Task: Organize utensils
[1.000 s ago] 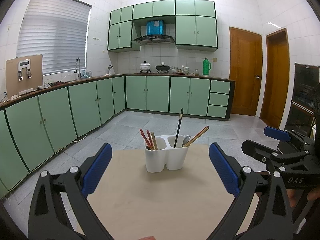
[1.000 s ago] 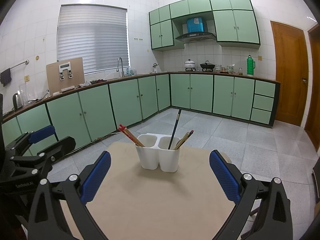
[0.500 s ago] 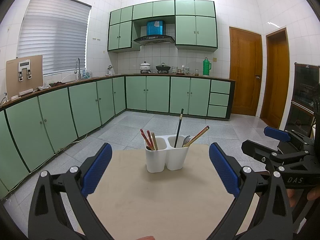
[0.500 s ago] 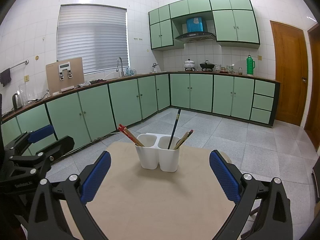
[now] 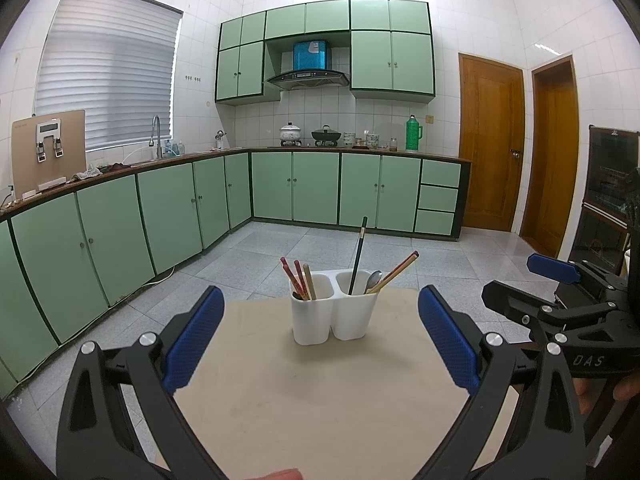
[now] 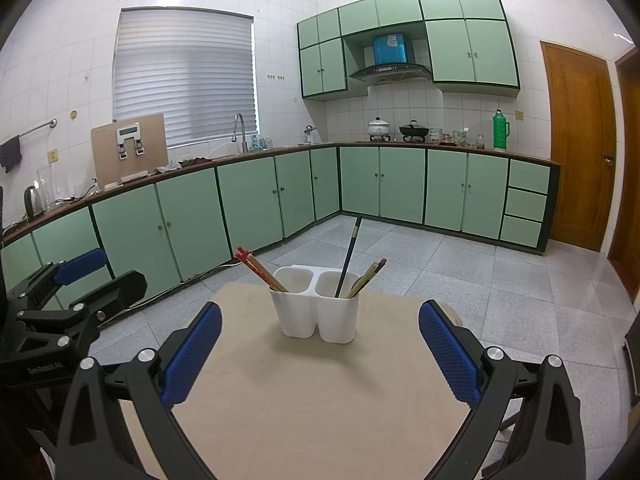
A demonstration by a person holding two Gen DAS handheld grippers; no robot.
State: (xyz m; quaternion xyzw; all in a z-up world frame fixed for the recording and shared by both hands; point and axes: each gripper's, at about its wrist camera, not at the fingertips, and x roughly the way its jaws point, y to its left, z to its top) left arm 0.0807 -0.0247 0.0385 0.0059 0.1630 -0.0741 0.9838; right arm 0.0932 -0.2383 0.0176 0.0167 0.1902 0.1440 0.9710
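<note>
Left claw [image 5: 320, 336] wide open, holding nothing. Middle of frame, on tabletop [image 5: 320, 400]: white two-cup holder [image 5: 332, 312]. Left cup: three sticks [image 5: 298, 278], two red, one tan. Right cup: black stick [image 5: 357, 256], spoon [image 5: 374, 280], one more stick [image 5: 398, 270]. Thin, stiff, light, likely slippery; best pinched near tops. Right claw [image 6: 320, 348] wide open too, empty.

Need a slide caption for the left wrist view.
Open left gripper faces white two-compartment utensil holder on beige table; open right gripper alongside.
</note>
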